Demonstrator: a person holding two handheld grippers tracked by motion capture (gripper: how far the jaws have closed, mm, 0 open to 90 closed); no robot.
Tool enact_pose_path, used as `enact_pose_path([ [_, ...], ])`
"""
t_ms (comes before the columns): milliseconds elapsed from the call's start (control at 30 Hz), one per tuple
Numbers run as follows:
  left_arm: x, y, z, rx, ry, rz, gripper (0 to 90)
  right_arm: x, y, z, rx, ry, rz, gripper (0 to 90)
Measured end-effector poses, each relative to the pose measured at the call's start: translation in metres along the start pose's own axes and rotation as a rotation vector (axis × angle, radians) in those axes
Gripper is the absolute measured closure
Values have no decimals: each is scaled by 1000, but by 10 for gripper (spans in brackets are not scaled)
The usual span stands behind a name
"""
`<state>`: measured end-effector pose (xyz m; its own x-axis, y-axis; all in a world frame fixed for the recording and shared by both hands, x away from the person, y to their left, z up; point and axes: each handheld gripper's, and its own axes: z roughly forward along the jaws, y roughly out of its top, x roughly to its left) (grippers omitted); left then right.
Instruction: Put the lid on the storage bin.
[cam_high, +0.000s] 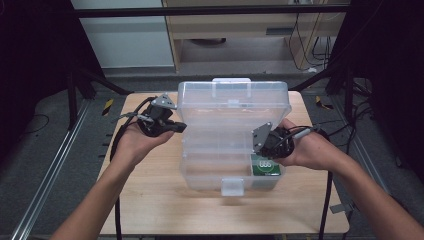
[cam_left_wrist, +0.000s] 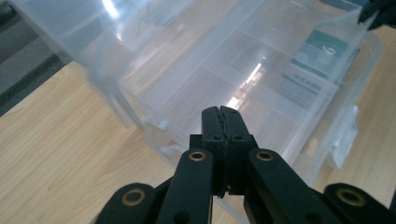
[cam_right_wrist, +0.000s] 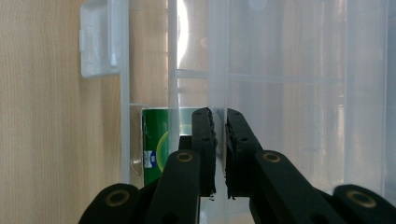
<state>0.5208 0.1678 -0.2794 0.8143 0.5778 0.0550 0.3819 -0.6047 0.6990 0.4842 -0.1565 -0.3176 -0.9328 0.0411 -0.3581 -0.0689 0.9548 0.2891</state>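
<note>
Clear plastic organiser box (cam_high: 227, 140) sits open, mid-bench (cam_high: 150, 200). Right gripper (cam_right_wrist: 219, 121) pinches a tray wall; left gripper (cam_left_wrist: 223, 116) is clenched, empty. Best lift the tray slowly, keeping it level.

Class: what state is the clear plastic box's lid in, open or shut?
Open. The lid stands raised behind the tray, whose dividers and green packet lie uncovered.

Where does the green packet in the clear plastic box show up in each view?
High view: green packet in the box's front right compartment, just below the right gripper.
Left gripper view: upper right, blurred through the plastic.
Right gripper view: lower left of centre, behind a divider.
Shared landmark: the front latch.
</note>
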Motion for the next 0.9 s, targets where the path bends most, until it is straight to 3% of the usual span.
enact_pose_path([
  [500, 21, 8, -1, 1, -2, -72, 899, 2, -1, 0, -3, -3, 5, 837],
  [900, 20, 2, -3, -3, -3, -76, 898, 5, -4, 1, -16, 3, 14, 818],
])
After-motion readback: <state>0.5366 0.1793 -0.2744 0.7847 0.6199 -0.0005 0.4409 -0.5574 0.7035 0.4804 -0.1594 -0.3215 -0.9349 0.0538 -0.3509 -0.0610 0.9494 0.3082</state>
